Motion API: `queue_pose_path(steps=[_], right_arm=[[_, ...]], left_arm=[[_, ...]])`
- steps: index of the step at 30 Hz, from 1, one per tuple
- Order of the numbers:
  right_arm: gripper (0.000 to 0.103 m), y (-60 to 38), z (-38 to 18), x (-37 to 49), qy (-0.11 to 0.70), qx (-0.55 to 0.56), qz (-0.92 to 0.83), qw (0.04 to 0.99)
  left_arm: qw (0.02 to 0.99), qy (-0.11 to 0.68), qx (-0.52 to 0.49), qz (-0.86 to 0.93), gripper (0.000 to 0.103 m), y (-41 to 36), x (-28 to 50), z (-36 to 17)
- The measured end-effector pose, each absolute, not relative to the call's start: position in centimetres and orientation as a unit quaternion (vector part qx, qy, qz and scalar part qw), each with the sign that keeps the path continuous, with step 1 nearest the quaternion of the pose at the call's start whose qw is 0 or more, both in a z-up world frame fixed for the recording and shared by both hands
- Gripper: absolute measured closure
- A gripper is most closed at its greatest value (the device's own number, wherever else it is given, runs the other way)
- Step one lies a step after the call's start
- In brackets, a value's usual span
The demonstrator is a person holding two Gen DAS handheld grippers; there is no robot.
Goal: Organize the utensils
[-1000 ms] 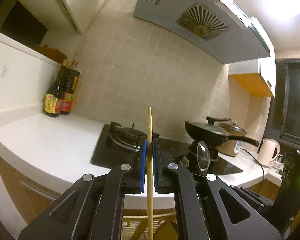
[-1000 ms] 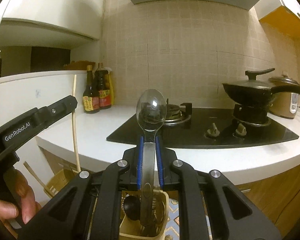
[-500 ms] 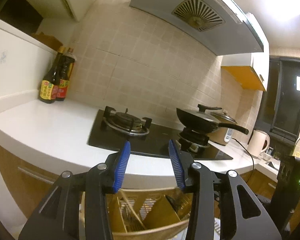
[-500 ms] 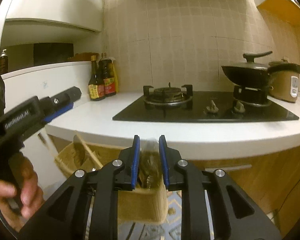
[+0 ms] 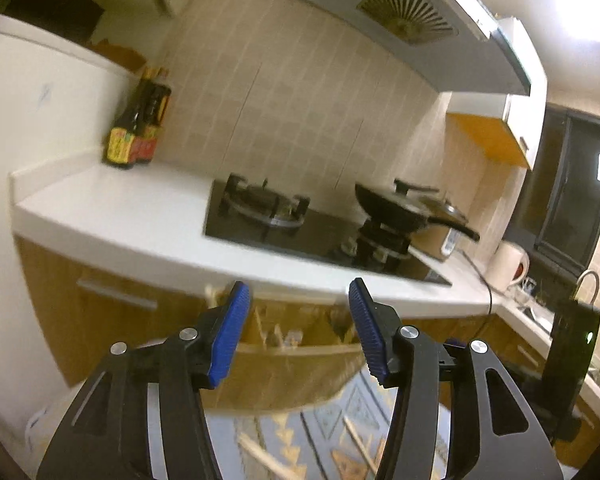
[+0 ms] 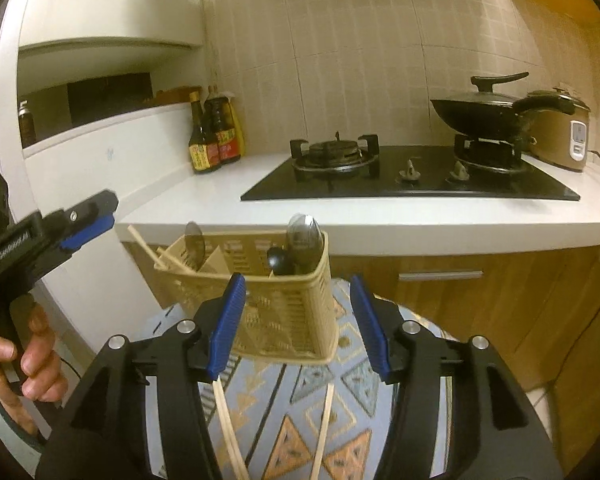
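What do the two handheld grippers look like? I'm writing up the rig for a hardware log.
Both are matte black. The right gripper has two angular fingers with cut-out slots, silver pivot screws, and ribbed blue pads. The left gripper looks the same; in the right wrist view white lettering runs along its black body, too blurred to read, and a bare hand holds its grip. No sleeves or cables show.

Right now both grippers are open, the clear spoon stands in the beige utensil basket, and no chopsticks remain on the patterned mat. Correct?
Not quite: chopsticks do remain on the patterned mat, as the right wrist view shows. The rest holds: the left gripper and right gripper are open, and the clear spoon stands in the beige utensil basket.
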State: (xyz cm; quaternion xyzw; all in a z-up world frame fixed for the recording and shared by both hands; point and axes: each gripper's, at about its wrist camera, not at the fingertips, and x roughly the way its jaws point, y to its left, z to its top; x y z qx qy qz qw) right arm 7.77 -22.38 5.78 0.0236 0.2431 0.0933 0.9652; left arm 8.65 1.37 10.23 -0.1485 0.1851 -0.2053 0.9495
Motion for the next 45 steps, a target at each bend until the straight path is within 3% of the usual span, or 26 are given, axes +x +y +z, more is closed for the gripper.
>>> queue_pose_path(steps=[4,11,17,32,37,39,42,43,45], right_arm=[[0.052,-22.0,5.3,6.5,0.279,0.026,0.1,0.955],[0.052,-21.7,1.6,5.4,0.358,0.009,0.08,0.93],[0.054,-23.1,-2.7,3.6,0.417,0.009,0.06,0.907],[0.073,-23.1,-7.0,3.2,0.468,0.022,0.066,0.881],[0.085,-22.0,-7.6,2.8,0.463,-0.02,0.046,0.885],[0.094,-21.9,-7.6,2.7,0.46,-0.029,0.034,0.887],[0.098,-22.0,-7.6,2.6,0.461,-0.022,0.037,0.886],[0.098,-22.0,-7.6,2.5,0.46,-0.024,0.035,0.887],[0.098,-22.0,-7.6,2.4,0.459,-0.024,0.032,0.888]], left_arm=[[0.947,0.229,-0.13,-0.186,0.053,1.3,7.7,8.9],[0.908,0.372,-0.115,-0.158,0.053,-1.0,8.5,2.8],[0.895,0.422,-0.087,-0.118,0.053,-3.8,8.7,-1.6],[0.885,0.463,-0.025,-0.05,0.053,-8.2,8.8,-6.2],[0.889,0.456,0.01,-0.032,0.052,-9.4,8.4,-6.5],[0.89,0.455,0.013,-0.029,0.052,-9.7,8.4,-6.4],[0.889,0.457,0.018,-0.027,0.053,-9.8,8.3,-6.3],[0.889,0.457,0.021,-0.027,0.054,-9.9,8.2,-6.2],[0.888,0.457,0.031,-0.037,0.067,-10.5,8.2,-6.3]])
